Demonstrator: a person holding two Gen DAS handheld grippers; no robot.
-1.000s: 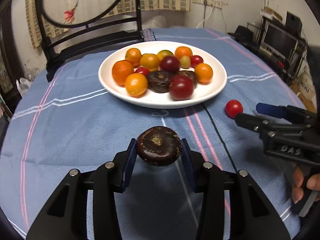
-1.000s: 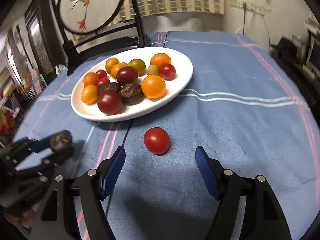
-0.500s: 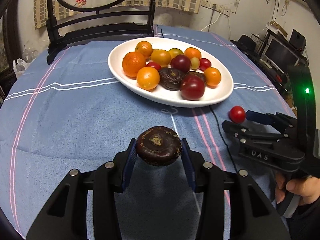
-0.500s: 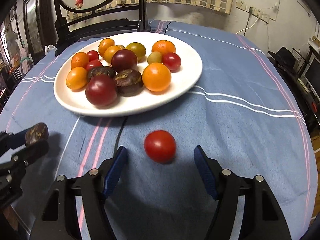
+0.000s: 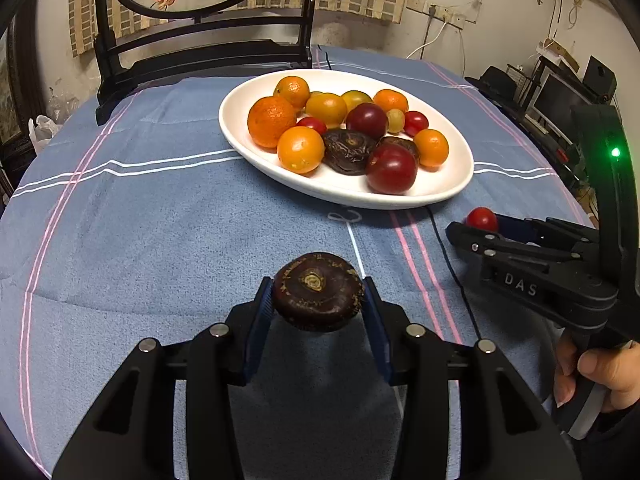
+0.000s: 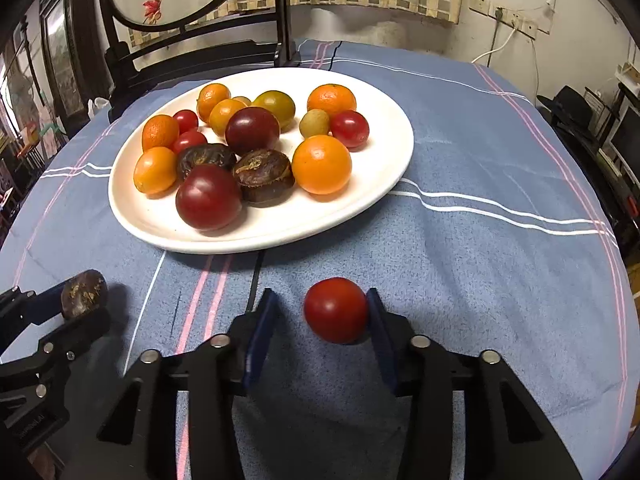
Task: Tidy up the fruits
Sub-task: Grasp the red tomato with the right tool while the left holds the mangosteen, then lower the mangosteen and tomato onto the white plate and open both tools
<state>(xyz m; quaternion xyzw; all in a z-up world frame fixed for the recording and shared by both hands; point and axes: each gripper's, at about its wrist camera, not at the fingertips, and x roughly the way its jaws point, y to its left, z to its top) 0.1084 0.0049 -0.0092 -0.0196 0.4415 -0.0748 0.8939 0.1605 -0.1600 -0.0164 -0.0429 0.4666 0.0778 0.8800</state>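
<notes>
My left gripper (image 5: 318,300) is shut on a dark brown round fruit (image 5: 318,290), held above the blue tablecloth in front of the white plate (image 5: 452,184). It also shows in the right wrist view (image 6: 84,294). My right gripper (image 6: 322,312) is open around a red tomato (image 6: 336,310) that lies on the cloth; the tomato touches the right pad, with a gap on the left. The tomato shows in the left wrist view (image 5: 482,219) between the right gripper's fingers. The plate (image 6: 384,184) holds several oranges, tomatoes and dark fruits.
A dark wooden chair (image 5: 200,52) stands behind the table's far edge. A thin black cable (image 6: 256,276) runs across the cloth from under the plate toward me. Shelves and electronics (image 5: 560,96) stand to the right of the table.
My right gripper has moved forward until the red tomato sits between its fingers, and the fingers have narrowed. My left gripper keeps its hold on the dark fruit and has shifted slightly.
</notes>
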